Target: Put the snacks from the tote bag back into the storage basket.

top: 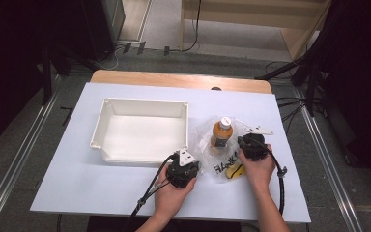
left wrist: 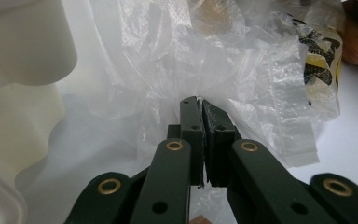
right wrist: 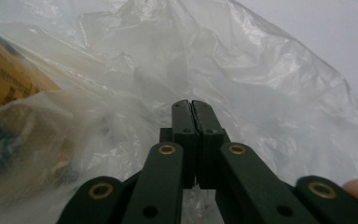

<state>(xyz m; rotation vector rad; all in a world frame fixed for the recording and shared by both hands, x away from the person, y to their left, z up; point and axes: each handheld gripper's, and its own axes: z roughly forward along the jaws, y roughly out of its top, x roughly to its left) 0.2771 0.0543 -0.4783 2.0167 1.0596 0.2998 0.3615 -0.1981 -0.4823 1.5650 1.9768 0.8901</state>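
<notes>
A clear plastic bag (top: 205, 141) lies on the white table, right of the tray. Inside it stands an orange bottle (top: 221, 132) with a white cap, and a yellow pack with black print (top: 231, 169) sits at its near end. My left gripper (top: 197, 163) holds the bag's left edge; in the left gripper view its jaws (left wrist: 199, 104) are shut on gathered film (left wrist: 223, 70). My right gripper (top: 247, 145) is at the bag's right side, beside the bottle. In the right gripper view its jaws (right wrist: 192, 105) are shut with the bag's film (right wrist: 242, 79) creased around the tips. The bottle's label (right wrist: 2, 74) shows at the left.
A white, empty plastic tray (top: 144, 103) sits left of the bag, its corner (left wrist: 18, 42) close to my left gripper. A white sheet (top: 77, 183) covers the table over a wooden top (top: 174, 79). Cables trail from both grippers toward the near edge.
</notes>
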